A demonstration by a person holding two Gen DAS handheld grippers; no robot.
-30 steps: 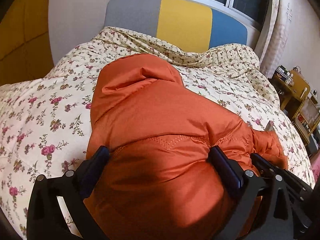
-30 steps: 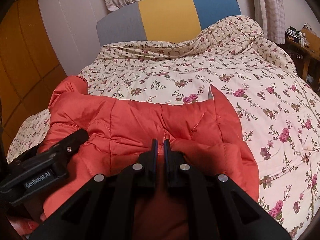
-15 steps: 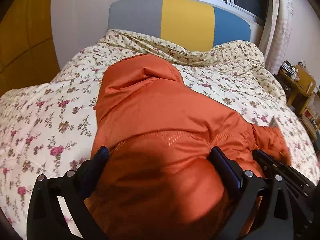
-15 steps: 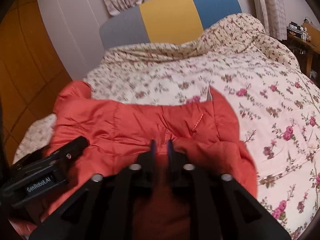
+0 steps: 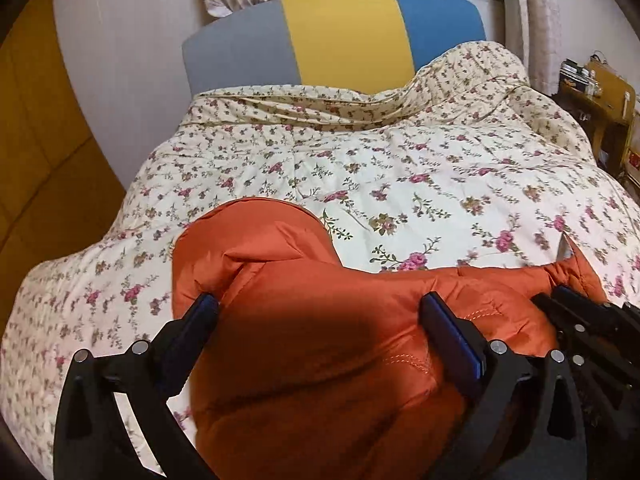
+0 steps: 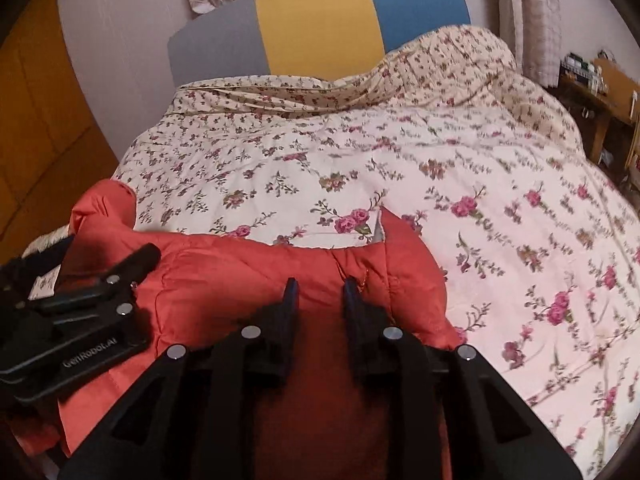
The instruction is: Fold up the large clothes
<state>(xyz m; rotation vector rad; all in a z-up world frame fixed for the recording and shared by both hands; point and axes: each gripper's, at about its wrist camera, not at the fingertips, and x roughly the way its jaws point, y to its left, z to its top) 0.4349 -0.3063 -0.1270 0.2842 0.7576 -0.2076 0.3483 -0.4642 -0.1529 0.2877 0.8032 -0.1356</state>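
An orange padded jacket [image 5: 320, 360] lies bunched on the floral quilt [image 5: 400, 168] at the near edge of the bed. Its hood [image 5: 256, 236] points to the far left. My left gripper [image 5: 320, 306] is open wide, and the jacket's bulk swells up between its fingers. My right gripper [image 6: 320, 290] rests on the jacket [image 6: 248, 272] near its right end. Its jaws stand a little apart and are closing, with orange fabric showing in the gap. One left finger [image 6: 136, 264] lies on the jacket's left part, close beside the right gripper.
The quilt [image 6: 360, 160] covers the bed up to a grey, yellow and blue headboard [image 5: 344, 32] under a window. A wooden side table [image 5: 600, 96] with small items stands at the far right. Yellow-brown panels [image 5: 36, 140] line the left side.
The right gripper's jaws, shut on the fabric a second ago, now stand apart. The left wrist view has swung, and the hood now sits lower and to the left.
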